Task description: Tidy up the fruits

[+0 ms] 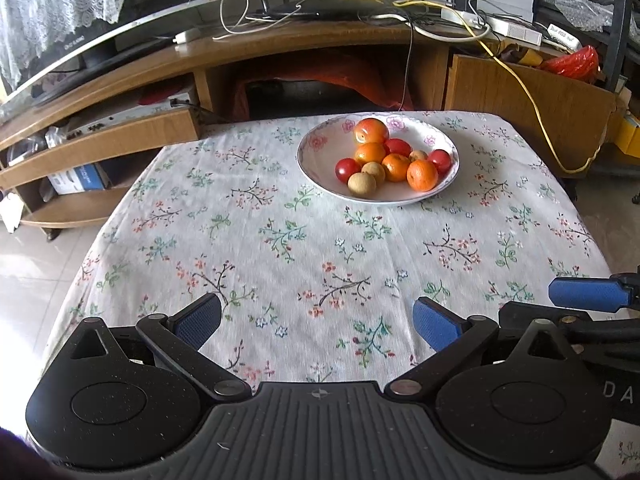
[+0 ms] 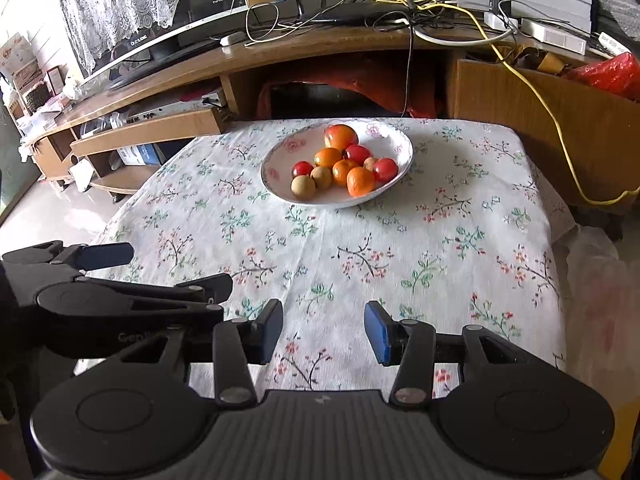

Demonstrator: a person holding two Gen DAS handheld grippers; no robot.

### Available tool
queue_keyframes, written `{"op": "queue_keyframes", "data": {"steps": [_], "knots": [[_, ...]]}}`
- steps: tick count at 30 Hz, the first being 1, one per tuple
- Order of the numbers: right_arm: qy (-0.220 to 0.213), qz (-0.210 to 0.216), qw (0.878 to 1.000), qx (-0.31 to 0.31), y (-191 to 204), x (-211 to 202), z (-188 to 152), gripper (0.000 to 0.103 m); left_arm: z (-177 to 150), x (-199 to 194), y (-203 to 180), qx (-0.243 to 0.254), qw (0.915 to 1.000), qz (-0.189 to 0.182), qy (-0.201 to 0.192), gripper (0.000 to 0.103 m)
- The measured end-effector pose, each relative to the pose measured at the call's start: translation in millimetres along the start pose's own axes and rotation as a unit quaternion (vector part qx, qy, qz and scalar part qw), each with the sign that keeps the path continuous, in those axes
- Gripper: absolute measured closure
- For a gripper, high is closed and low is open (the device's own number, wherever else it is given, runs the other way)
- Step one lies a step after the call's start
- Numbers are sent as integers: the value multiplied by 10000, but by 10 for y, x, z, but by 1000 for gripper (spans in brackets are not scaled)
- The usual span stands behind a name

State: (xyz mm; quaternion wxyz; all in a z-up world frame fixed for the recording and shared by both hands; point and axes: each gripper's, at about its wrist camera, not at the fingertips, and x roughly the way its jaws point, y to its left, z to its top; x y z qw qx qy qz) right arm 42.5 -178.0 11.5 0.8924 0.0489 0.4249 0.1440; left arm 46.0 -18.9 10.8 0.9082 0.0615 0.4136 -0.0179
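The letters "DA" (image 1: 618, 395) are printed in grey on the black body of the right gripper (image 1: 608, 372). "Gen" (image 2: 129, 337) is read on the left gripper (image 2: 100, 316). Other lettering is too blurred.

A bowl (image 1: 312, 168) sits on the far part of the table (image 1: 280, 248), slightly right of its middle in the left wrist view. The fruits (image 1: 394, 160) lie piled in the bowl. Behind the table stands a shelf unit (image 1: 280, 52) carrying cables (image 1: 400, 4). The 2 grippers hang side by side over the near edge, left gripper (image 1: 316, 320) beside right gripper (image 2: 323, 330).
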Motion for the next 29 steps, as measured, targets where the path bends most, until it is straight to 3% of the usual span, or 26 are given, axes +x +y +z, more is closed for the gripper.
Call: {"op": "queue_keyframes", "data": {"steps": [29], "knots": [[36,80,9999,87,59,-125,-202,57,-152,-154,1,47,9999,142,-83,0]]}}
